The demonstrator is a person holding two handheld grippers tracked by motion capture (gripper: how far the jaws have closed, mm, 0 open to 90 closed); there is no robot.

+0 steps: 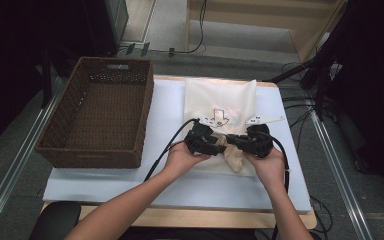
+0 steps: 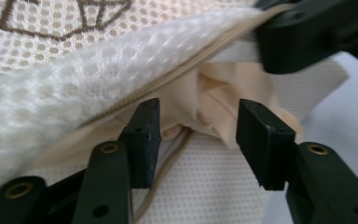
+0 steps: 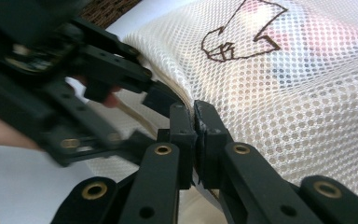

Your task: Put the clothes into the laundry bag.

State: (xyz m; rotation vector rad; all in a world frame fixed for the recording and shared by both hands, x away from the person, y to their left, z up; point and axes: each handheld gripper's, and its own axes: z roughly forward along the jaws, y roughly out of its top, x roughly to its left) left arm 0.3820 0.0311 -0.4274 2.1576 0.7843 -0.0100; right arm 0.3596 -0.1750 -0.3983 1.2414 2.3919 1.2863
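Observation:
A white mesh laundry bag with a brown stitched mark lies on the table, its zipped opening toward me. A beige cloth bulges out of that opening. My right gripper is shut on the bag's upper edge by the zipper and lifts it. In the left gripper view, my left gripper stands open with its jaws on either side of the beige cloth at the bag's mouth, not pinching it. In the high view both grippers meet at the bag's near end, left gripper, right gripper.
A brown wicker basket stands to the left of the bag, partly over the table's left edge. A white cover lies over the table. Cables trail from both grippers; more cables and dark stands sit beyond the table on the right.

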